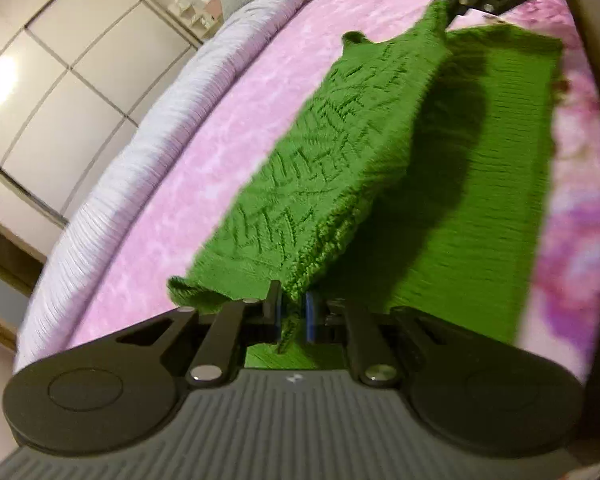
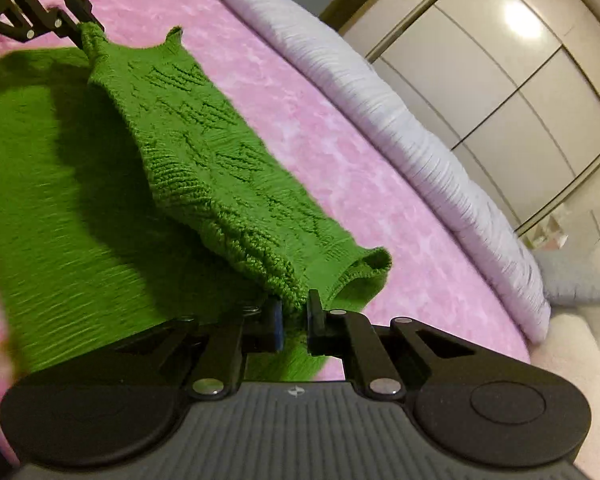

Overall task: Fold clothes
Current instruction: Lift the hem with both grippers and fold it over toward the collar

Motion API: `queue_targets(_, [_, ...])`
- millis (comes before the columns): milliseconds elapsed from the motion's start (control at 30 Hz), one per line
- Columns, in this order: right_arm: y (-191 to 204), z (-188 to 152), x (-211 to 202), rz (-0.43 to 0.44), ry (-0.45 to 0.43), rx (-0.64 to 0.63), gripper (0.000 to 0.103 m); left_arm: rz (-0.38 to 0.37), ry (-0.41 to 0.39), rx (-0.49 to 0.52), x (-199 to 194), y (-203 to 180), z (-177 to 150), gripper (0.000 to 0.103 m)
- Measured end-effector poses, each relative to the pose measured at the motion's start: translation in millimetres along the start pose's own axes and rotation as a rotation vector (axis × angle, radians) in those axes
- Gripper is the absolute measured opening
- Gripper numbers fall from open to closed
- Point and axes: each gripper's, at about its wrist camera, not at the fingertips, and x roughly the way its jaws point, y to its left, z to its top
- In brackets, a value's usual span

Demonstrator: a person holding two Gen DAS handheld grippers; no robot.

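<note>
A green knitted garment (image 1: pixel 324 152) is being held above the bed (image 1: pixel 204 152), one edge being pinched by the left gripper (image 1: pixel 294 312) and the opposite end by the right gripper (image 2: pixel 294 316), both clamped narrowly on the knit. The lower part is lying flat on the pink bedspread. Only a thin edge is being gripped at each end, so the loose knit is at risk of slipping out or stretching if it is pulled taut, and the fold is likely to be laid down crooked if the ends are lowered unevenly. A rolled lilac duvet (image 2: pixel 400 92) is lying along the bed's far side, and pale wardrobe doors (image 2: pixel 520 64) are standing beyond.
</note>
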Motion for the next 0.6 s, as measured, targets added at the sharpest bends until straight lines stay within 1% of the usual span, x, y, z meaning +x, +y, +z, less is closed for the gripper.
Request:
queue_targets(67, [14.9, -8.3, -12.9, 0.015, 0.016, 0.008, 0.008, -0.009, 0.014, -0.025, -8.2, -12.6, -5.2, 0.009])
queue_targets(133, [26.5, -15.3, -22.1, 0.022, 0.026, 0.035, 0.008, -0.003, 0.016, -0.051, -18.2, -19.8, -7.1, 0.009])
queue_targets(233, [32.0, -19.1, -34.9, 0.017, 0.022, 0.069, 0.007, 0.001, 0.014, -0.088, -29.9, -22.7, -6.6, 0.009])
queue_targets(300, [32.2, -18.9, -38.5, 0.009, 0.016, 0.081, 0.007, 0.007, 0.015, -0.078, -30.4, -25.2, -4.9, 0.009])
queue_targets(367, [29.3, -19.8, -32.1, 0.012, 0.023, 0.088, 0.008, 0.006, 0.025, -0.07, -18.5, -24.8, -2.9, 0.009])
queue_targets(500, [33.6, -23.0, -30.1, 0.02, 0.032, 0.088, 0.008, 0.014, 0.03, -0.07, -17.4, -28.4, -5.8, 0.009])
queue_targets(600, [33.0, -23.9, -31.5, 0.032, 0.043, 0.104, 0.009, -0.005, 0.046, -0.064, -14.0, -33.8, -10.5, 0.008])
